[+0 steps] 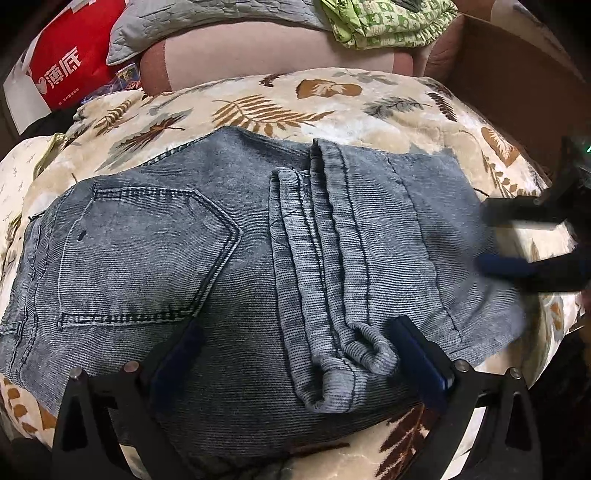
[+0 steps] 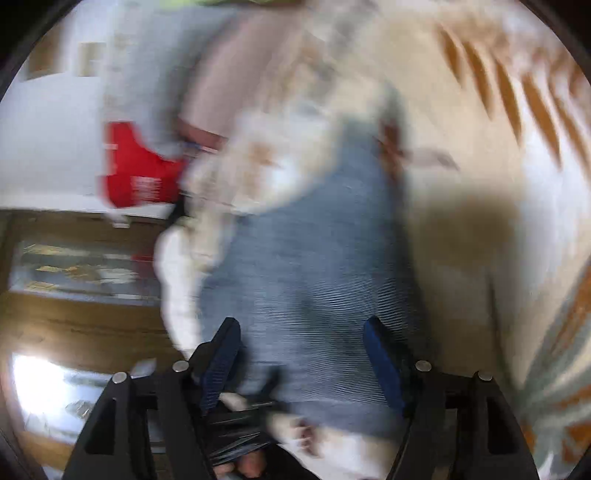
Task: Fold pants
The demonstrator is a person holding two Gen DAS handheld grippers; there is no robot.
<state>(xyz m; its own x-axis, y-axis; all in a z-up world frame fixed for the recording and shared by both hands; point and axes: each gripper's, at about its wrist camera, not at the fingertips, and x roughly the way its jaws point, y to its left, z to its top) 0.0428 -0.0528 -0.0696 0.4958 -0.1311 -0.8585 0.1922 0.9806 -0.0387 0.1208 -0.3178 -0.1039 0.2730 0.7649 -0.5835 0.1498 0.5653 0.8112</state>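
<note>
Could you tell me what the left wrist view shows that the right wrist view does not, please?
Only the left wrist view shows the sharp detail of the folded grey-blue denim pants: the stitched back pocket, the green patterned cloth and the brown cardboard box. Only the right wrist view, badly blurred, shows a brown wooden floor. Both show the pants, the leaf-print beige blanket, the red bag and an open claw: left, right.

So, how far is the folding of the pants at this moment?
Mostly done: the pants lie in a compact folded stack on the leaf-print blanket, legs doubled over the seat. In hand: nothing; the left gripper is open above the stack, and the right gripper is open at its right edge. Left: perhaps one more fold or smoothing.
</note>
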